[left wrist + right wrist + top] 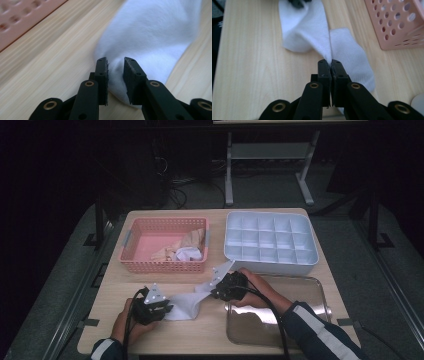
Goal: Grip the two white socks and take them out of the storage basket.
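Sock (186,304): white, soft knit, rumpled, stretched flat between hand-held grippers; possibly two layers.

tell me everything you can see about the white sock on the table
The white sock is soft knit fabric, rumpled and partly folded, lying on the wooden table in front of the pink basket. The right gripper pinches a ridge of it, lifting that part. The left gripper has its jaws around the other end, fabric bunched between them with a gap showing.

Left claw (116,62) slightly parted, right claw (331,62) clamped tight, both low, facing inward.
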`<state>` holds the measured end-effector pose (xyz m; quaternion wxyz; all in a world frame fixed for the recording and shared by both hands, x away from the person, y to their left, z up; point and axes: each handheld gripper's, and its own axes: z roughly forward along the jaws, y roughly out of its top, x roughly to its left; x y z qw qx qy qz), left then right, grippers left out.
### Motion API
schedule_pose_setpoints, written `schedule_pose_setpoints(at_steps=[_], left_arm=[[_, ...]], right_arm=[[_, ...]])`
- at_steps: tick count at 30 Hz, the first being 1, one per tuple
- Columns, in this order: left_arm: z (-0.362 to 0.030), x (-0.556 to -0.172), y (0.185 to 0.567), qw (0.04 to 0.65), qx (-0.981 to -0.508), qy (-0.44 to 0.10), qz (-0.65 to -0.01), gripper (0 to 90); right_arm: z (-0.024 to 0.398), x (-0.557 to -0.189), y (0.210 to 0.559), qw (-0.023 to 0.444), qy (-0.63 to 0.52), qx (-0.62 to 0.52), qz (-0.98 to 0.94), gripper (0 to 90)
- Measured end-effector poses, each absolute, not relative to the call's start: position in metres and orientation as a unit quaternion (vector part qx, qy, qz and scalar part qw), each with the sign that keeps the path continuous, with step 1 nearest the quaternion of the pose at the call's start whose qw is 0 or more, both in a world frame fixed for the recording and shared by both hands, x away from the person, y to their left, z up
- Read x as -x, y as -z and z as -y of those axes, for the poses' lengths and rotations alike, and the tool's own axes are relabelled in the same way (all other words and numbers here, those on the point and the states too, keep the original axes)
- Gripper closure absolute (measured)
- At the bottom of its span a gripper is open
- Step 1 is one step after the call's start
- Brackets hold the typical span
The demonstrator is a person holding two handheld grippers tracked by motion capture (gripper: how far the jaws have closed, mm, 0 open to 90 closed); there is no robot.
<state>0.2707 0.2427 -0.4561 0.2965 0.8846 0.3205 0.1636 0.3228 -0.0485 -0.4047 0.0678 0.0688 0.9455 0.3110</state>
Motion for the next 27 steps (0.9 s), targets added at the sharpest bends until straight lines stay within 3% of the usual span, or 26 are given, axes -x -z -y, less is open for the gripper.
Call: schedule_pose_setpoints(at_steps=[7, 10, 11, 12, 13, 14, 17, 22, 27], left_arm=[[-0.273, -0.279, 0.456, 0.286, -0.870, -0.179, -0.361, 73.2], [-0.279, -0.281, 0.456, 0.284, -0.867, -0.182, -0.366, 71.6], [-0.280, -0.282, 0.456, 0.287, -0.863, -0.184, -0.373, 68.9], [-0.281, -0.283, 0.456, 0.285, -0.864, -0.186, -0.371, 68.9], [-0.281, -0.282, 0.455, 0.289, -0.859, -0.190, -0.377, 62.8], [-0.281, -0.282, 0.455, 0.289, -0.859, -0.190, -0.377, 61.6], [-0.274, -0.270, 0.440, 0.345, -0.855, -0.169, -0.348, 54.7], [-0.245, -0.252, 0.431, 0.385, -0.862, -0.134, -0.302, 43.8], [-0.222, -0.251, 0.452, 0.352, -0.888, -0.096, -0.281, 46.7]], right_arm=[[0.049, -0.319, 0.400, 0.032, -0.310, -0.059, -0.948, 89.3], [0.045, -0.320, 0.404, 0.049, -0.308, -0.056, -0.949, 80.4], [0.042, -0.319, 0.408, 0.042, -0.314, -0.047, -0.947, 71.7], [0.042, -0.319, 0.408, 0.042, -0.314, -0.047, -0.947, 71.7], [0.038, -0.318, 0.413, 0.045, -0.325, -0.045, -0.944, 62.8], [0.038, -0.318, 0.413, 0.045, -0.325, -0.045, -0.944, 62.8], [0.026, -0.321, 0.430, 0.019, -0.338, -0.029, -0.941, 51.9], [0.020, -0.322, 0.441, 0.009, -0.332, -0.020, -0.943, 48.7], [0.018, -0.325, 0.450, 0.010, -0.321, -0.020, -0.947, 51.6]])
